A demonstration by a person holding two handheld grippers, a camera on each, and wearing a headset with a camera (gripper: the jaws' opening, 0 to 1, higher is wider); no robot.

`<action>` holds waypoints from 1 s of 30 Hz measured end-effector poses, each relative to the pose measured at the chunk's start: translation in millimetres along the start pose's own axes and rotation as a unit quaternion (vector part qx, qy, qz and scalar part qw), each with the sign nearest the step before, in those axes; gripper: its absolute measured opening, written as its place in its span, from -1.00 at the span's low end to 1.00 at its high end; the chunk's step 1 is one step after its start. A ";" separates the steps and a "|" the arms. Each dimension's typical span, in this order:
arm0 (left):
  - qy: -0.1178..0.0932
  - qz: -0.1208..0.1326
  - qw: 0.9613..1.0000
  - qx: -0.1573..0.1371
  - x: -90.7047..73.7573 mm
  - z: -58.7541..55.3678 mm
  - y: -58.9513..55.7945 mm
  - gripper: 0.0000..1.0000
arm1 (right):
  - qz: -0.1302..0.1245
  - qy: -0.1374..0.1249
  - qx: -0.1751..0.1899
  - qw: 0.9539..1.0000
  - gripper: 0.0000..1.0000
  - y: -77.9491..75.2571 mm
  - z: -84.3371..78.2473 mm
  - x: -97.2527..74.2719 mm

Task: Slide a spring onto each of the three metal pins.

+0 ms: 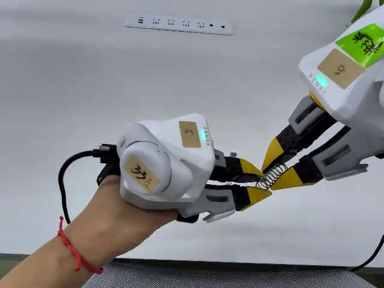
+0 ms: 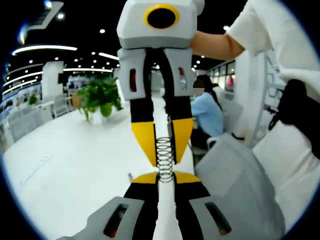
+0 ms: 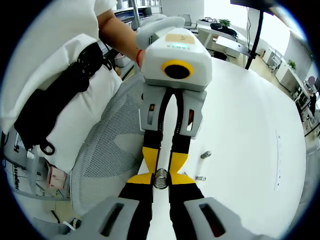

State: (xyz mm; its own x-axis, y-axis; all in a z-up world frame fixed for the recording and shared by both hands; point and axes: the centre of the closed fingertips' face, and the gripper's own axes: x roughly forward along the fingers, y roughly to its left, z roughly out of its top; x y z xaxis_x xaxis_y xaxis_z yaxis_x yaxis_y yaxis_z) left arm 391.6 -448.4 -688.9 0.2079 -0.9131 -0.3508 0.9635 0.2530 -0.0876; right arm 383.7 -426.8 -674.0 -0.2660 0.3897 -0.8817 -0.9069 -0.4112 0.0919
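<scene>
Spring [image 1: 273,176], held between two claws.
Left gripper [image 1: 259,183] and right gripper [image 1: 277,173] met tip to tip, both clamped on it; metal pins [image 3: 205,155] lay just beyond.

Spring [image 1: 273,176] mid-air over the table [image 1: 90,108], left gripper [image 1: 264,183] closed on it from 8 o'clock and right gripper [image 1: 270,177] from 2 o'clock; power strip [image 1: 179,24] on the table's far side at 12 o'clock; near pin [image 3: 200,178] and far pin [image 3: 205,155] on the table at 3 o'clock of the spring in the right gripper view.
</scene>
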 end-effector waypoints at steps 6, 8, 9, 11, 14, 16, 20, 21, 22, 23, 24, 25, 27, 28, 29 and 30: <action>-0.001 0.002 1.000 -0.001 -0.1 -0.4 0.7 -0.79 | -0.001 0.002 0.002 1.000 -0.75 -1.4 -0.4 0.7; -0.003 0.003 1.000 -0.002 -0.5 -0.9 1.0 -0.78 | 0.000 0.002 0.003 1.000 -0.75 -2.1 -0.3 1.3; -0.003 0.004 1.000 -0.003 -0.9 -1.1 1.3 -0.78 | 0.000 0.003 0.004 1.000 -0.75 -2.4 0.0 1.8; -0.005 0.005 1.000 -0.005 -1.7 -1.5 1.8 -0.78 | 0.000 0.003 0.005 1.000 -0.75 -2.9 0.5 2.1; -0.007 0.010 1.000 -0.009 -3.5 -2.4 3.9 -0.74 | 0.001 0.003 0.005 1.000 -0.75 -3.5 1.5 2.3; -0.005 0.011 1.000 -0.011 -4.7 -3.7 4.6 -0.73 | 0.000 0.002 0.006 1.000 -0.75 -3.7 2.4 2.5; -0.004 0.019 1.000 -0.013 -9.0 -7.7 6.7 -0.68 | -0.001 0.001 0.009 1.000 -0.75 -5.2 2.9 1.9; -0.003 0.022 1.000 -0.014 -10.2 -8.9 7.6 -0.66 | -0.002 0.000 0.010 1.000 -0.75 -5.5 3.1 1.7; -0.002 0.025 1.000 -0.016 -12.1 -10.8 8.8 -0.62 | -0.004 -0.001 0.012 1.000 -0.75 -6.4 3.0 1.4; -0.001 0.029 0.999 -0.019 -13.6 -12.3 10.0 -0.58 | -0.005 -0.002 0.014 1.000 -0.76 -7.7 2.7 1.2; 0.000 0.034 0.999 -0.021 -16.0 -14.4 11.9 -0.55 | -0.007 -0.003 0.017 1.000 -0.76 -9.1 2.4 0.5; 0.001 0.037 0.999 -0.022 -17.8 -16.0 13.1 -0.51 | -0.008 -0.005 0.019 1.000 -0.76 -10.4 1.2 -0.3; 0.003 0.044 0.999 -0.023 -22.4 -19.6 15.6 -0.47 | -0.010 -0.008 0.024 1.000 -0.76 -11.5 0.5 -1.7; 0.005 0.047 0.999 -0.024 -24.4 -21.3 17.0 -0.45 | -0.011 -0.010 0.026 1.000 -0.76 -12.2 0.4 -2.2; 0.006 0.051 0.998 -0.029 -26.9 -23.7 19.0 -0.42 | -0.012 -0.012 0.030 0.999 -0.76 -13.8 0.8 -2.5; 0.007 0.054 0.998 -0.033 -28.3 -25.5 20.4 -0.39 | -0.014 -0.013 0.033 0.999 -0.76 -15.2 0.6 -2.7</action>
State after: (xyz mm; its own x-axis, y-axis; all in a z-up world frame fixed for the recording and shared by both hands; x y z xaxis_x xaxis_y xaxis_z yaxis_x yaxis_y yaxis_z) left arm 401.0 -409.3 -704.5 0.3065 -0.8755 -0.3736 0.9226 0.3699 -0.1099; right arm 398.0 -421.1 -672.7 -0.2479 0.4226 -0.8718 -0.9334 -0.3452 0.0981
